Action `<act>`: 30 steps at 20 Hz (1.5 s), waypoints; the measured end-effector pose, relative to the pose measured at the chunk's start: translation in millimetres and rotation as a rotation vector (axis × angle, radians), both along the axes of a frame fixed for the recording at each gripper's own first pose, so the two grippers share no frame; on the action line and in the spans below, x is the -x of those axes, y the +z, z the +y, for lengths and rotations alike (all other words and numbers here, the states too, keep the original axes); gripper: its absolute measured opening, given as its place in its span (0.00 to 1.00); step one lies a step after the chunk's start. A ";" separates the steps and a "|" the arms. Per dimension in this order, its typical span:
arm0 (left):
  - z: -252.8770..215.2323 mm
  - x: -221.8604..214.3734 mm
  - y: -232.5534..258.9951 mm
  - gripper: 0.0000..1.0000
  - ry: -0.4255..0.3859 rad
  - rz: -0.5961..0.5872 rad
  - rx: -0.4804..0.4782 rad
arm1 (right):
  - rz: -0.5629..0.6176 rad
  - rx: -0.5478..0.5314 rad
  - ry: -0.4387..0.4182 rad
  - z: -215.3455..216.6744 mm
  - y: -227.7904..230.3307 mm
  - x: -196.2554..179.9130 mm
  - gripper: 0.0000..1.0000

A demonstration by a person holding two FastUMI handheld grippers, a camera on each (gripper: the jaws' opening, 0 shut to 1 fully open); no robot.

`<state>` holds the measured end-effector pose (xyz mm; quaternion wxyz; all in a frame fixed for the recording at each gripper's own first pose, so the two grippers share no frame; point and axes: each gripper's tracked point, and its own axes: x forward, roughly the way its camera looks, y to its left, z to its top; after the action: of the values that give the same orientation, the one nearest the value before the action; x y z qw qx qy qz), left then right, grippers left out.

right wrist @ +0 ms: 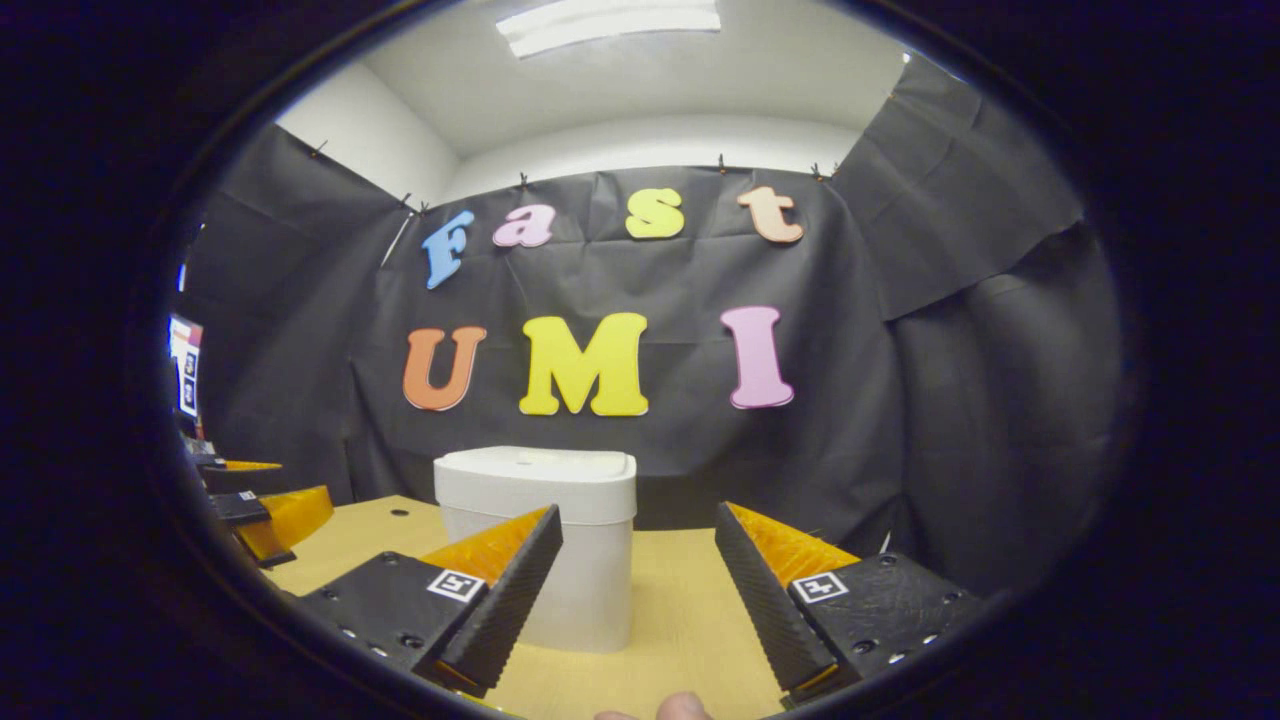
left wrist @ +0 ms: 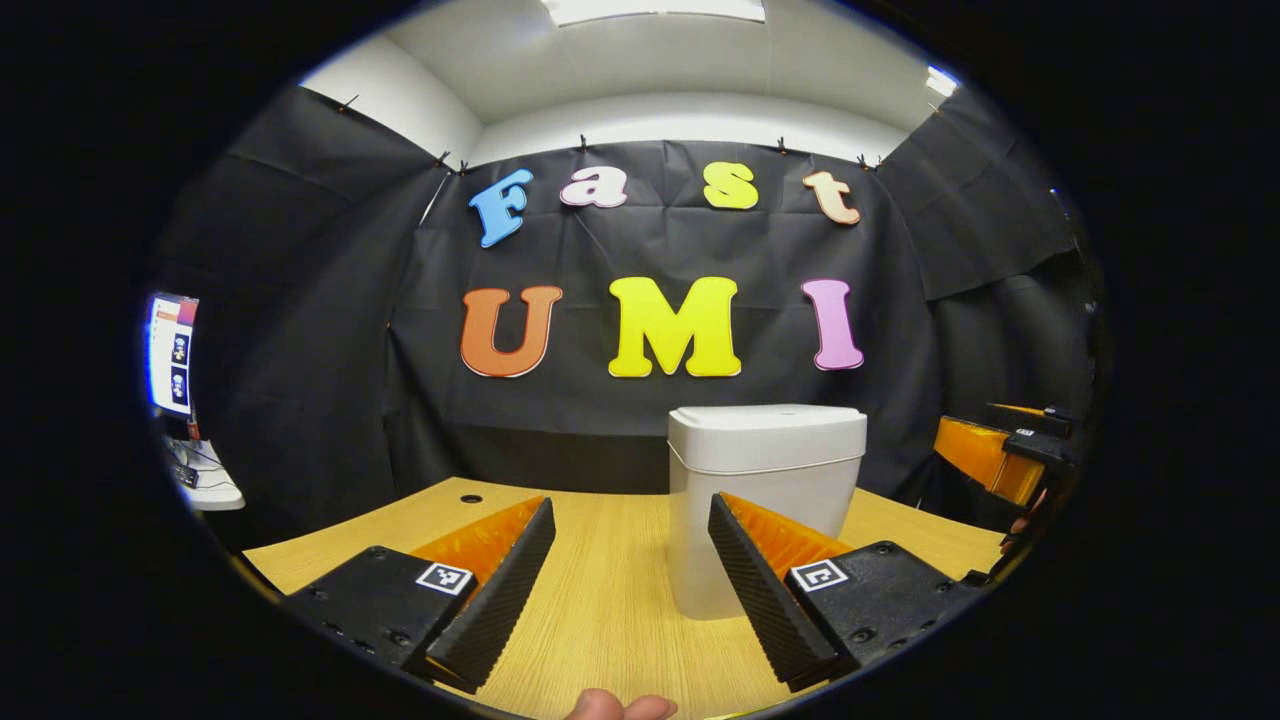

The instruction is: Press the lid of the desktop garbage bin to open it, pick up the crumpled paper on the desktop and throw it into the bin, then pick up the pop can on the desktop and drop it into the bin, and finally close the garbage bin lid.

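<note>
Item: garbage bin [left wrist: 765, 500], white, lid [left wrist: 768, 418] down, standing on the wooden worktop [left wrist: 600, 600].
Left tongs [left wrist: 632, 580]: spread wide, holding nothing, short of the bin and a little to its left.
Right tongs [right wrist: 638, 590]: likewise spread and empty, short of the bin, slightly to its right.
Step judged: the opening one, pressing the lid, not yet done. Next move calls for one finger brought down onto the lid top.
Also: monitor [left wrist: 172, 352] far left of the bin.
Obstructions: nothing between tongs and bin.
</note>
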<state>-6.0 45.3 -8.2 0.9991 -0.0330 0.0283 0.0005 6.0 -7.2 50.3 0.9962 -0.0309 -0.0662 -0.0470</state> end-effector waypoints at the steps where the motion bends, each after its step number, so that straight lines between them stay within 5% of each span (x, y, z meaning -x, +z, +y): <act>1: -0.7 0.4 0.4 0.99 -0.001 0.000 -0.008 | 0.001 -0.003 0.000 1.1 -3.6 2.4 0.95; 30: 8.0 -1.9 -3.8 0.99 0.021 -0.010 -0.030 | 0.028 0.034 0.026 16.7 -17.3 0.2 0.95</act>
<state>-4.0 53.3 -12.0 0.9995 -0.0183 0.0228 0.0110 5.8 9.5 33.0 0.9969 -0.0475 -0.0536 -0.0323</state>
